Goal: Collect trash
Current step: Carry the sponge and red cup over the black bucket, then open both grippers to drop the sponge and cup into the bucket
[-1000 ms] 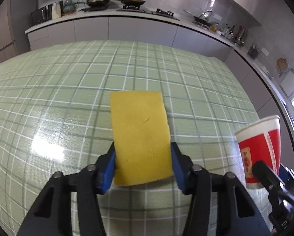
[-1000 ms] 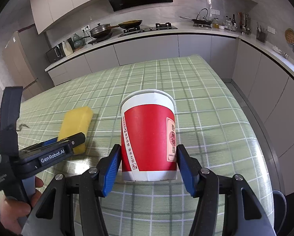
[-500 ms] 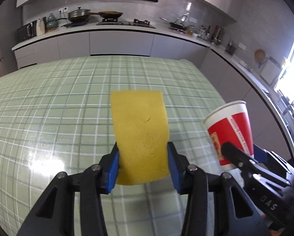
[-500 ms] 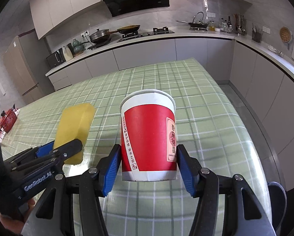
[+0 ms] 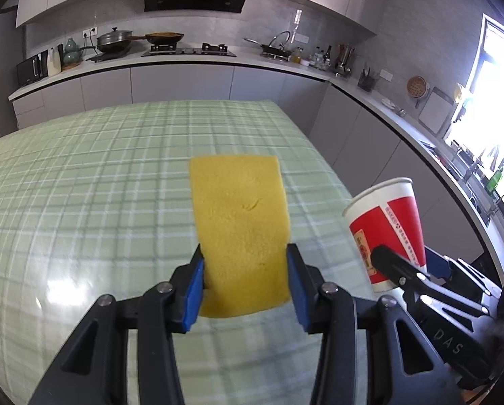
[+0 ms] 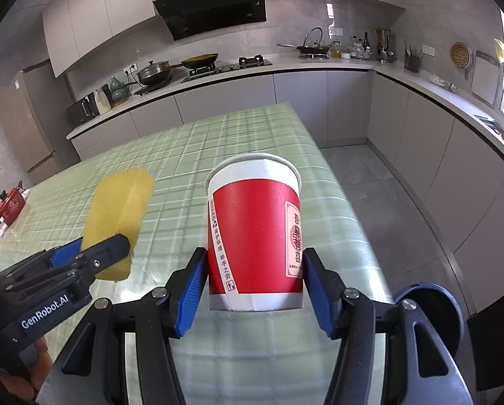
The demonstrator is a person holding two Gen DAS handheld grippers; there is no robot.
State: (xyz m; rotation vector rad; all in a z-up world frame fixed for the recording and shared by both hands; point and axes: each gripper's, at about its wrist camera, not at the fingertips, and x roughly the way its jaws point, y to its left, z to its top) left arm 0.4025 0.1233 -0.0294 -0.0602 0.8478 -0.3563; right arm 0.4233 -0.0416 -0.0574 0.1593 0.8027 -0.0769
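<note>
Above the table [image 5: 83,175], both tools are carrying trash. Left tool [image 5: 245,283] is clamping a yellow sponge [image 5: 241,222] by its near end, the rest sticking out forward over the green checked cloth. Right tool [image 6: 255,280] is pinching a red paper cup [image 6: 255,239] low on its wall, cup upright, mouth up, clear of the surface.

Judgement: step in hand is the carry toward a bin. A dark round rim [image 6: 430,307] is showing at floor level past the right tool; probably the bin, cannot confirm.

Handling notes:
- Cup wall is thin; keeping squeeze light to avoid buckling.
- Sponge is soft and may slip; keeping it level.
- Releasing each item only once over the opening, one tool at a time, so the tools are not colliding.

Surface: glossy cloth, glare patch, nothing else near. Room: kitchen, grey cabinets, hob [image 6: 228,64] with pans, range hood, bright window at right.
</note>
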